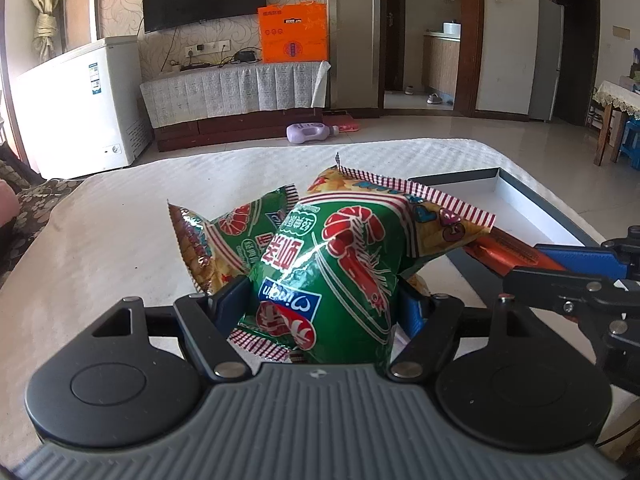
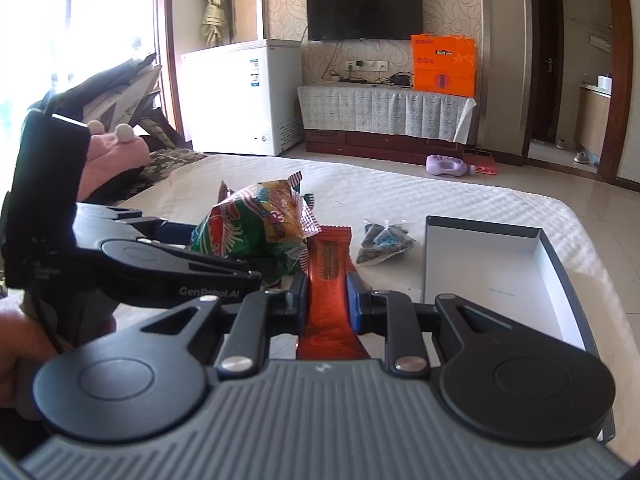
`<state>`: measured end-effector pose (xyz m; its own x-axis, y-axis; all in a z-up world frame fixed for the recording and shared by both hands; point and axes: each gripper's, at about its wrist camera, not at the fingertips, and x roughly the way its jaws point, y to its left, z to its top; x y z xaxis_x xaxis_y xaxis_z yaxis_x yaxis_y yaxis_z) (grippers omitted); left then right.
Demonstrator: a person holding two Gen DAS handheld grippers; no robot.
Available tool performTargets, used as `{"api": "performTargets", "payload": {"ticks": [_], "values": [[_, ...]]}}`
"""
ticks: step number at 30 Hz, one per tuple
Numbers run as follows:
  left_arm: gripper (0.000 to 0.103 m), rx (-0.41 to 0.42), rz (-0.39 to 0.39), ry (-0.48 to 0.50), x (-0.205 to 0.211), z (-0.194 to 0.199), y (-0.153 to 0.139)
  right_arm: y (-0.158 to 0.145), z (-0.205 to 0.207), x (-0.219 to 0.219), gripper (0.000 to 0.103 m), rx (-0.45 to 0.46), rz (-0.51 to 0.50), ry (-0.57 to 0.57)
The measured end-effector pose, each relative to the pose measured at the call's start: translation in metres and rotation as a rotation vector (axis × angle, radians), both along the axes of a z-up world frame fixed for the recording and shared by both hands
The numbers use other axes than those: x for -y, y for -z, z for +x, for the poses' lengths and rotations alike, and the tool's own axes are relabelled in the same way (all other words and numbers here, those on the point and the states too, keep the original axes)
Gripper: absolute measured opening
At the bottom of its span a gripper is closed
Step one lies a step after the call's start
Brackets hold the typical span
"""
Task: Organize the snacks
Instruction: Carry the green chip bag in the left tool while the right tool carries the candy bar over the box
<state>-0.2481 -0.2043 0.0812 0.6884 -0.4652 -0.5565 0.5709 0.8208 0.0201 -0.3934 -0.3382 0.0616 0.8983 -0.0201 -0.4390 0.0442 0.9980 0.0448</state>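
The left gripper [image 1: 320, 300] squeezed puffy green shrimp-chip bags [image 1: 332, 264] and the right gripper [image 2: 327, 300] pinched a thin orange wrapper bar [image 2: 330, 276], likely for the grey-rimmed white box [image 2: 484, 264] at two o'clock.

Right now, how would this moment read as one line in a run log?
left tool: shut on green shrimp-chip bag | right tool: shut on orange snack bar | open box: nothing inside | dark snack packet: on table

The black plastic body of the left claw [image 2: 224, 276] is showing pale lettering "GenRobot.AI" (middle letters faint). The glossy green shrimp-print snack bag [image 1: 336, 276] is carrying upside-down white Chinese characters on red, too distorted to read surely.
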Motion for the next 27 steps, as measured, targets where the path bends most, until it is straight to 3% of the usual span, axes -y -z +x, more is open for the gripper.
{"api": "performTargets", "payload": {"ticks": [27], "values": [[0.079, 0.046, 0.002, 0.162, 0.073, -0.018, -0.002, 0.002, -0.02, 0.051, 0.024, 0.011, 0.051, 0.16]]}}
